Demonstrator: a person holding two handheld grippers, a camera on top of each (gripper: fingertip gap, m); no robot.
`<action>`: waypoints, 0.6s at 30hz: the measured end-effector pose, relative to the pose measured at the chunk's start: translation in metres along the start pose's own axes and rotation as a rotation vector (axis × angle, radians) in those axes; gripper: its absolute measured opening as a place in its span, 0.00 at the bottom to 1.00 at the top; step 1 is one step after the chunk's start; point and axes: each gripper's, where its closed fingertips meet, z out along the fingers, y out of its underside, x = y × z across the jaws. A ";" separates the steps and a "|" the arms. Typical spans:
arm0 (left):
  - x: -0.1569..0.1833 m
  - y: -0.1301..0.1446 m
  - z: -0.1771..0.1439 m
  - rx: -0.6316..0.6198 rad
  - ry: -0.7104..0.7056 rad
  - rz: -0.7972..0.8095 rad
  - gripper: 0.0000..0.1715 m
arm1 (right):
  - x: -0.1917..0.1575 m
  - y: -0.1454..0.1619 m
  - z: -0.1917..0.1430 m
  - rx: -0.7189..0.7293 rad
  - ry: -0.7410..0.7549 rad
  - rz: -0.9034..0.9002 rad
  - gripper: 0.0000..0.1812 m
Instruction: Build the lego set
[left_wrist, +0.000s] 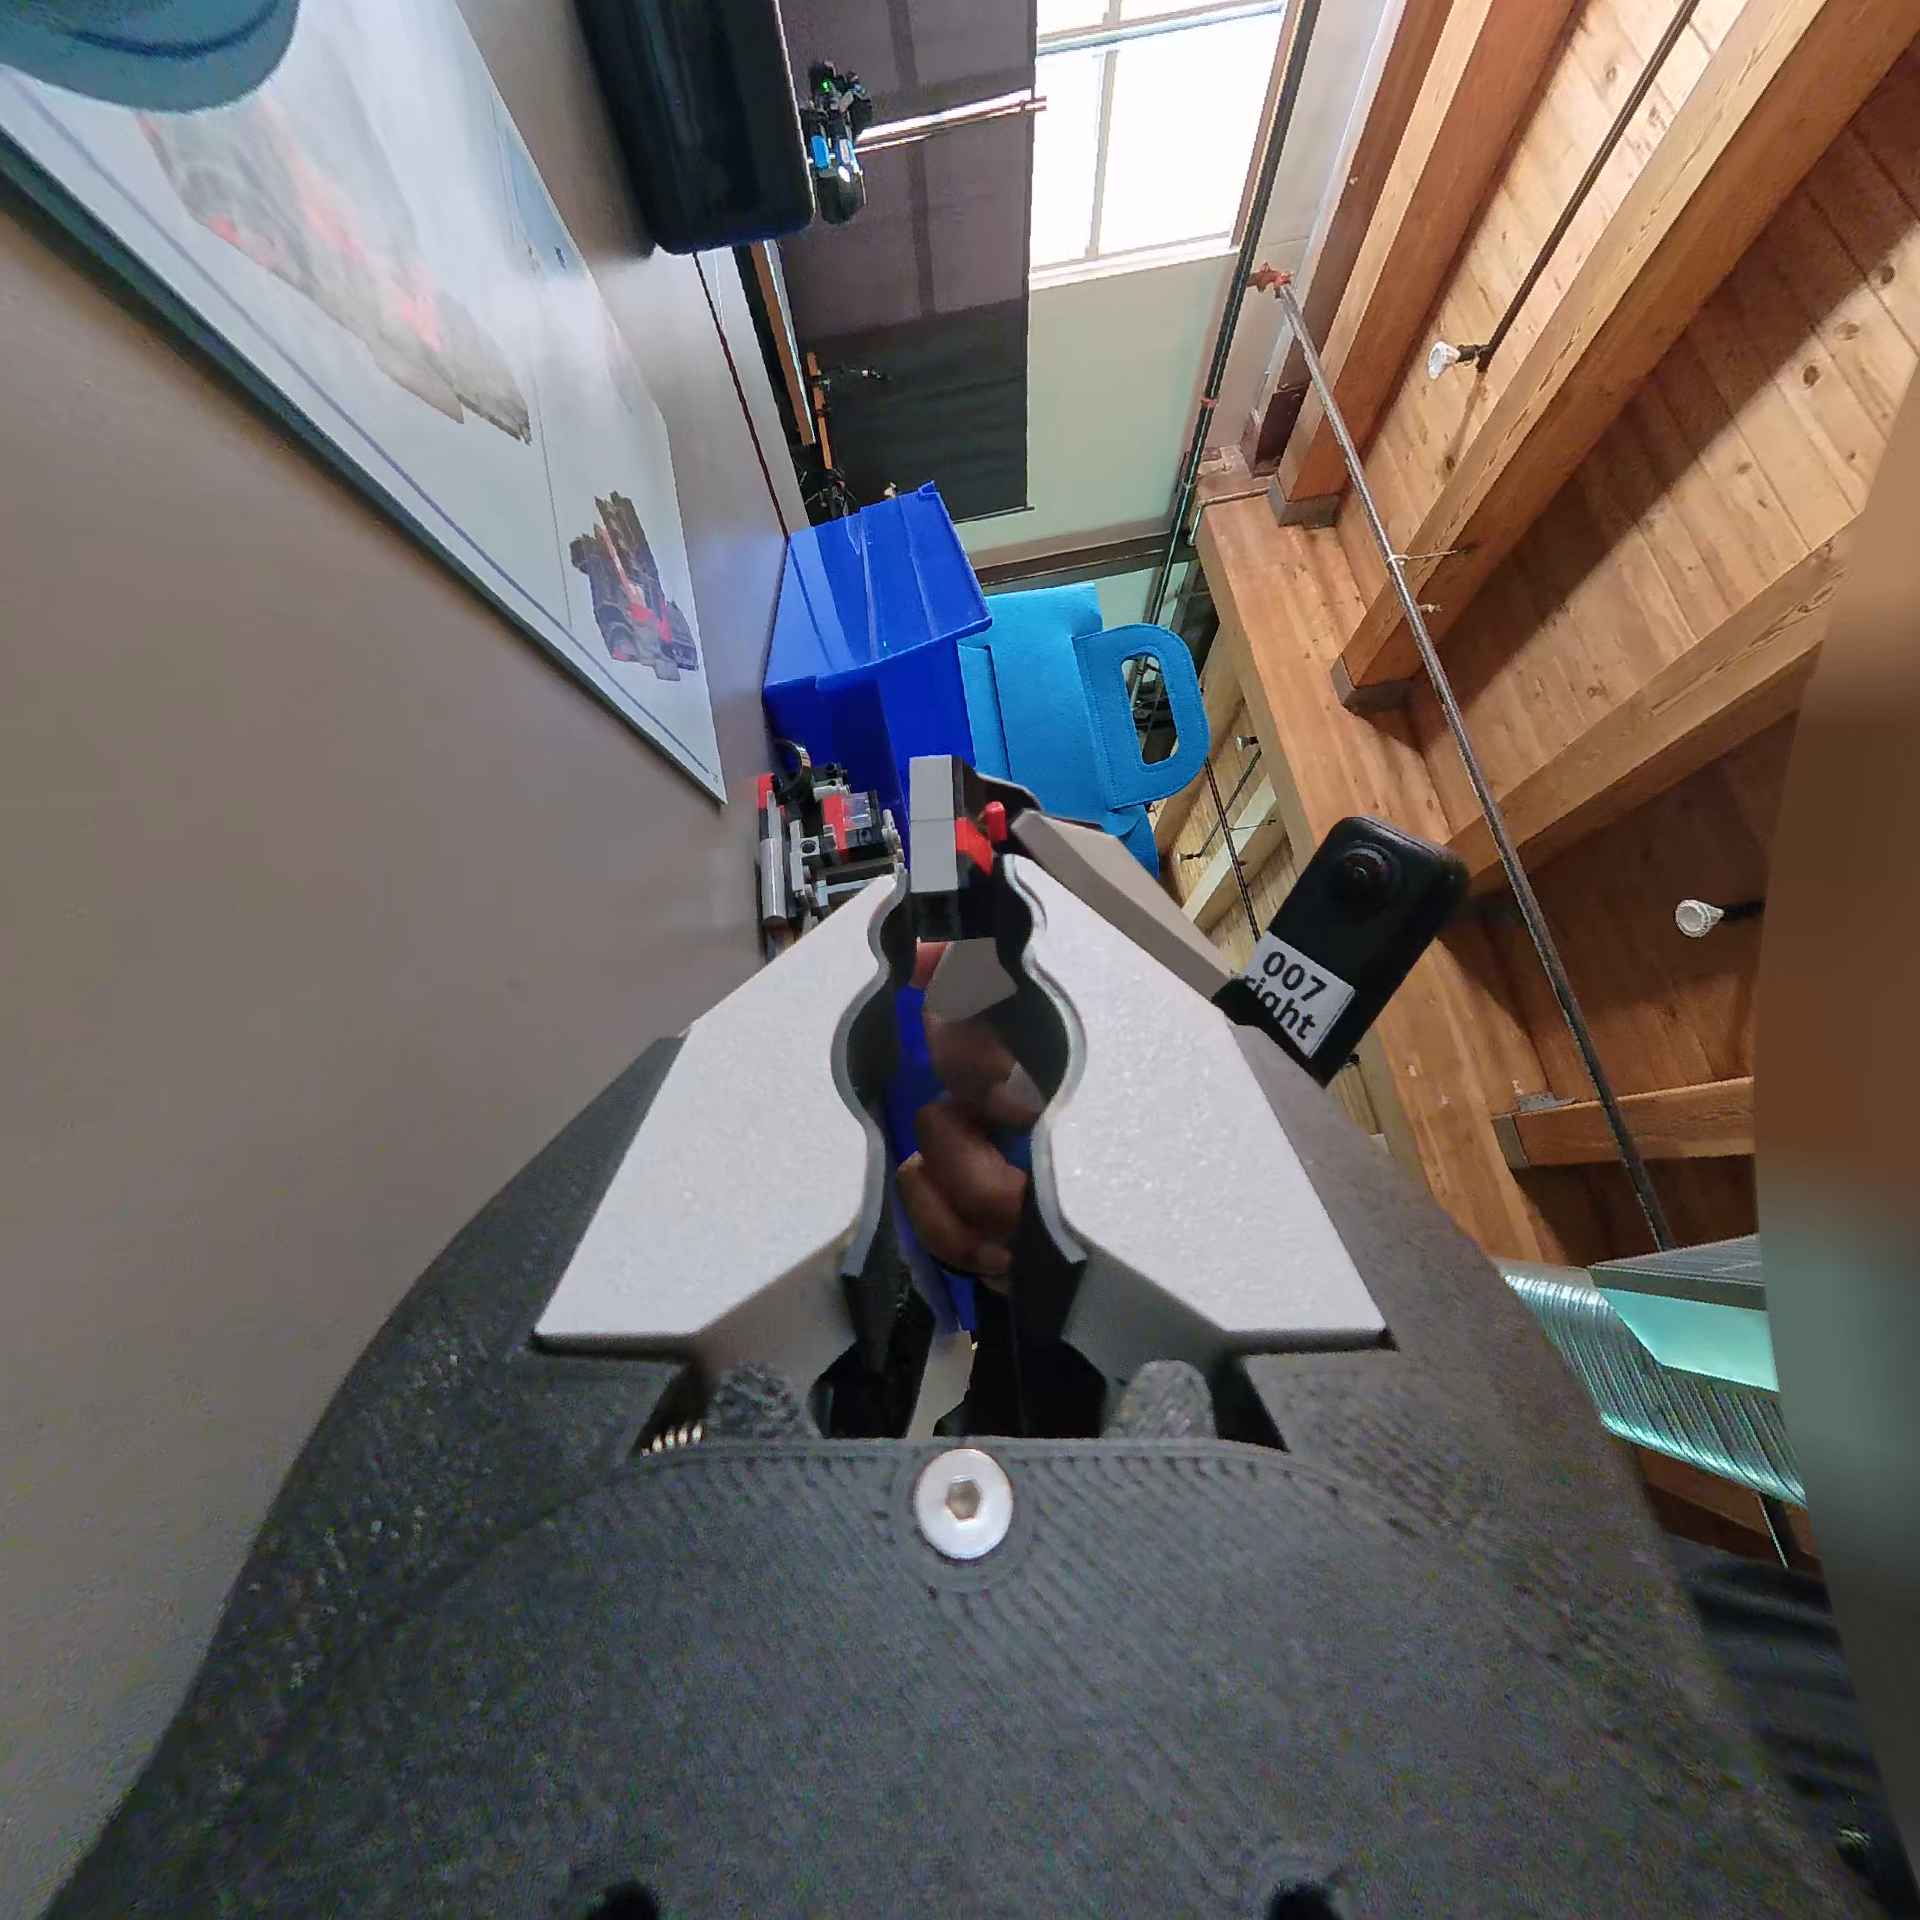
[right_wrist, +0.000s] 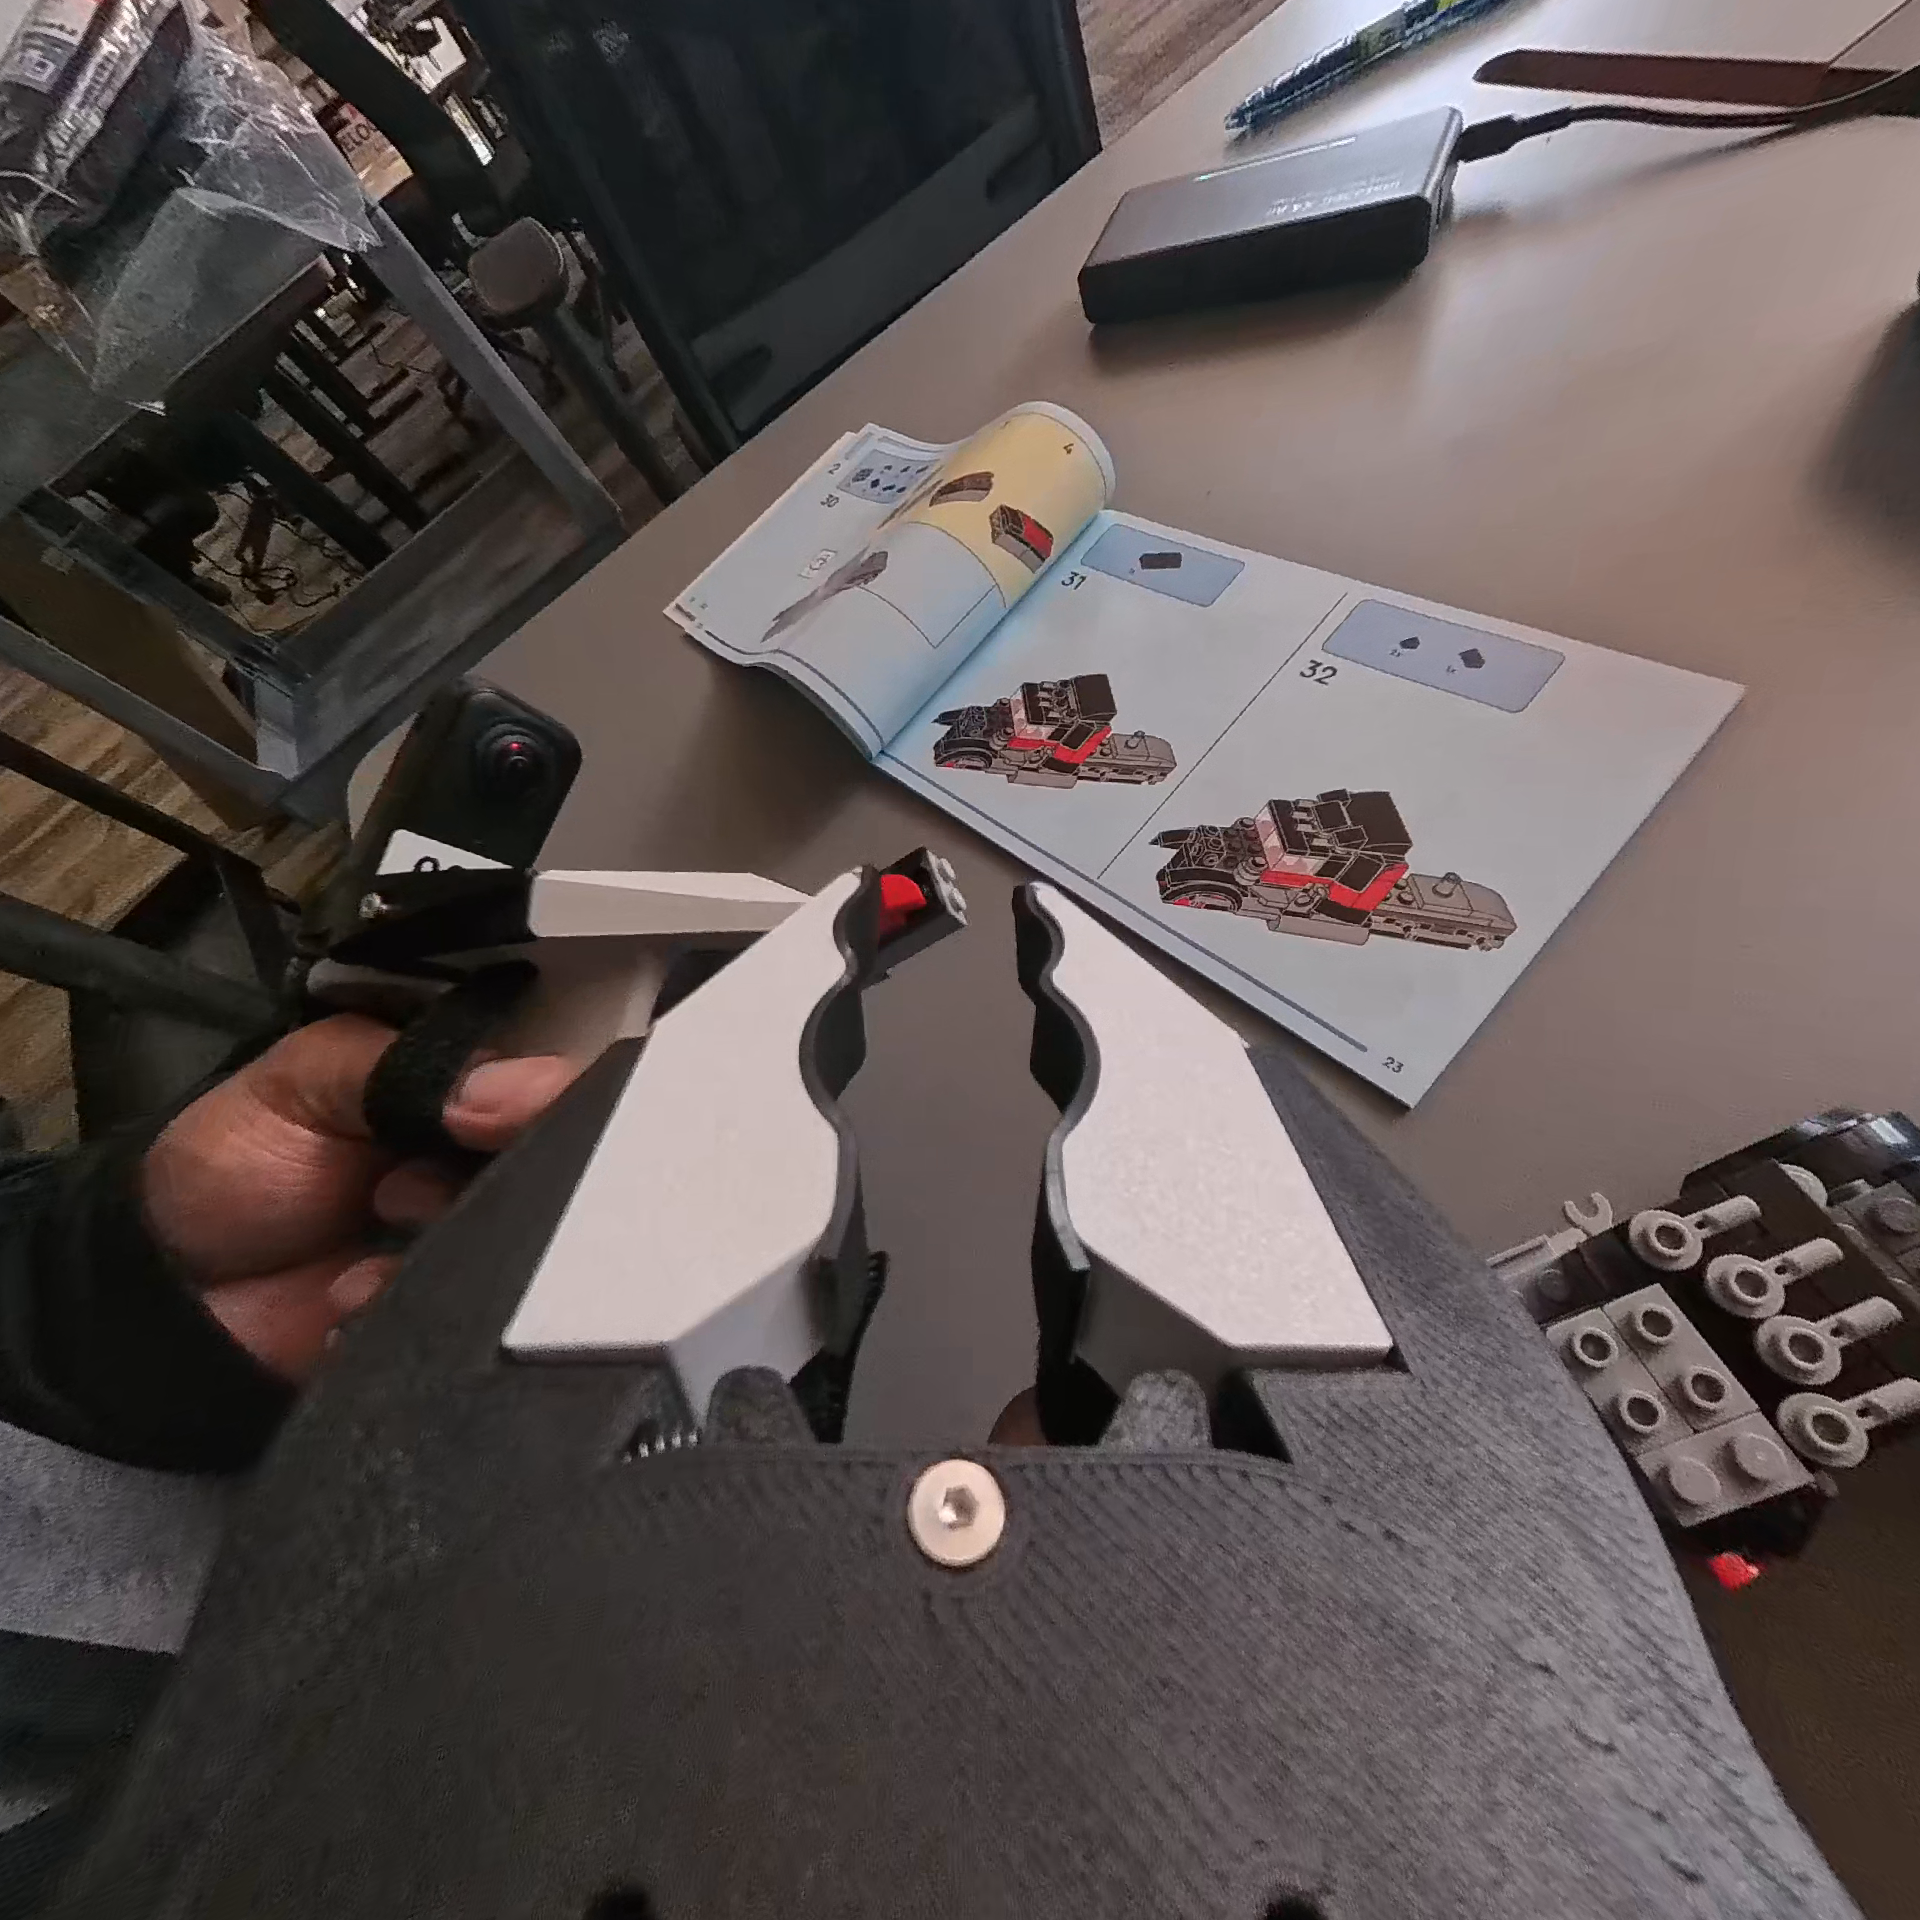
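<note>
The left gripper (left_wrist: 951, 883) is clamped on a small brick assembly (left_wrist: 943, 836) (grey, black and red), which juts from its fingertips and, in the right wrist view, sits just beside the left fingertip (right_wrist: 847, 904) of the right gripper (right_wrist: 940, 899). The right gripper stands agape with nothing between its fingers. The partly built model (right_wrist: 1714, 1340) lies on the table (right_wrist: 1558, 436) to the right of the right gripper, and the open booklet (right_wrist: 1299, 748) lies farther ahead, beyond both grippers.
</note>
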 end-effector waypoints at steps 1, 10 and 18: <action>0.000 0.000 0.000 0.001 0.000 0.000 0.08 | 0.000 0.000 0.000 -0.002 -0.002 0.002 0.15; 0.000 0.000 0.000 0.000 0.002 -0.005 0.08 | -0.002 0.001 0.002 -0.002 -0.026 0.009 0.15; -0.001 -0.004 -0.001 0.008 0.004 -0.021 0.09 | 0.012 0.002 -0.016 0.027 0.031 0.037 0.15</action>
